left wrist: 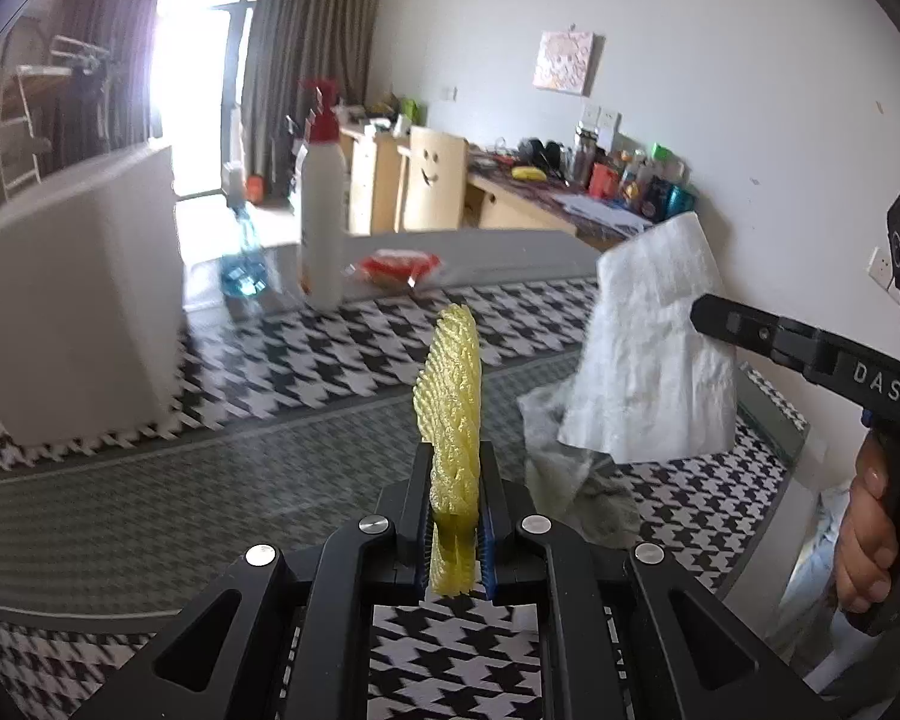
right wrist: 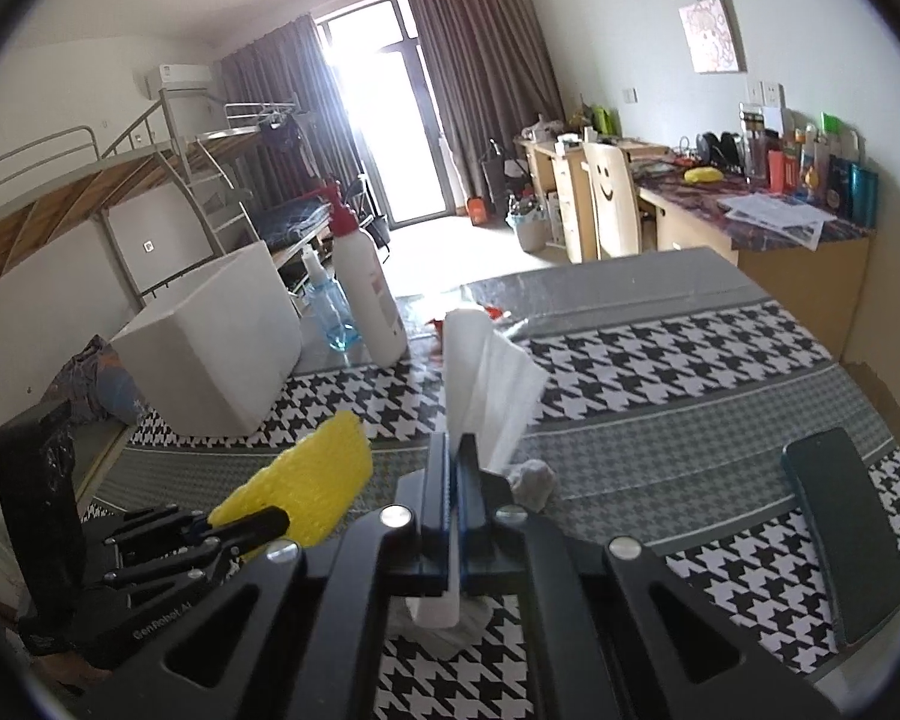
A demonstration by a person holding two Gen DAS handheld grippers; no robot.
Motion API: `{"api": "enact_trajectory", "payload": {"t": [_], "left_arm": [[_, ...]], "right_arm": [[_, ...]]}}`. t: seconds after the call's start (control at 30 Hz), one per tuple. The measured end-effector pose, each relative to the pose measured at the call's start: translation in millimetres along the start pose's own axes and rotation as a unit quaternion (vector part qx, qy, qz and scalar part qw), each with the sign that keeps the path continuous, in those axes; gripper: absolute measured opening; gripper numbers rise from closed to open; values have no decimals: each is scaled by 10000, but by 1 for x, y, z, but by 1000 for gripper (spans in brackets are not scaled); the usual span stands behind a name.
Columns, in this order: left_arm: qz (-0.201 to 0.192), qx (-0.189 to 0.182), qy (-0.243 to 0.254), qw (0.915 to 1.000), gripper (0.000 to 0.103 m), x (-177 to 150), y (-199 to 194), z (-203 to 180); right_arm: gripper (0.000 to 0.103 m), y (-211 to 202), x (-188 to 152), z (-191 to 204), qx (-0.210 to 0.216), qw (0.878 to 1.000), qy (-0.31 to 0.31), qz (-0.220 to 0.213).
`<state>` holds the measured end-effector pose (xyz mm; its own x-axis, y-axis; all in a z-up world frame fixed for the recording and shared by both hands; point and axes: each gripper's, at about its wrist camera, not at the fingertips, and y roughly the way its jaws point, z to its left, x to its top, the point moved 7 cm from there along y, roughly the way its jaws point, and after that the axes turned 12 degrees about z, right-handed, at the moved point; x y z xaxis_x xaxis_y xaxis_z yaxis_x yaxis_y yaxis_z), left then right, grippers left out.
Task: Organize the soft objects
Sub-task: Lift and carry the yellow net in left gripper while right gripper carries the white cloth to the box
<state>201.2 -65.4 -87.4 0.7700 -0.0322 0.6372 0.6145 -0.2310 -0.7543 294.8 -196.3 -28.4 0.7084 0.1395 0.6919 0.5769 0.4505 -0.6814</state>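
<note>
Both soft things are lifted: left gripper (left wrist: 456,480) clamps the ribbed yellow sponge cloth (left wrist: 453,384), right gripper (right wrist: 455,468) pinches the white paper towel (right wrist: 486,372). Next I think they need carrying to the white box (right wrist: 210,348).

Ribbed yellow foam sheet (left wrist: 453,408), soft white cloth (left wrist: 648,360), glossy tabletop (left wrist: 150,480)

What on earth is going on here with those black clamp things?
A person is holding a two-finger gripper in each hand over a table with a houndstooth cloth. The left gripper is shut on a yellow ridged sponge, and the right gripper is shut on a white paper towel. Both items are off the table. A white box stands to the left.
</note>
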Motion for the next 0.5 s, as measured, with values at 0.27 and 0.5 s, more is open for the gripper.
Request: {"api": "enact_trajectory", "payload": {"t": [0.27, 0.5], "left_arm": [[-274, 382, -6, 9989, 13, 7, -26, 12], [-416, 514, 2, 9978, 13, 12, -39, 20]], "right_arm": [[4, -13, 9, 15, 43, 9996, -168, -224], [4, -14, 13, 26, 7, 9989, -337, -314]]}}
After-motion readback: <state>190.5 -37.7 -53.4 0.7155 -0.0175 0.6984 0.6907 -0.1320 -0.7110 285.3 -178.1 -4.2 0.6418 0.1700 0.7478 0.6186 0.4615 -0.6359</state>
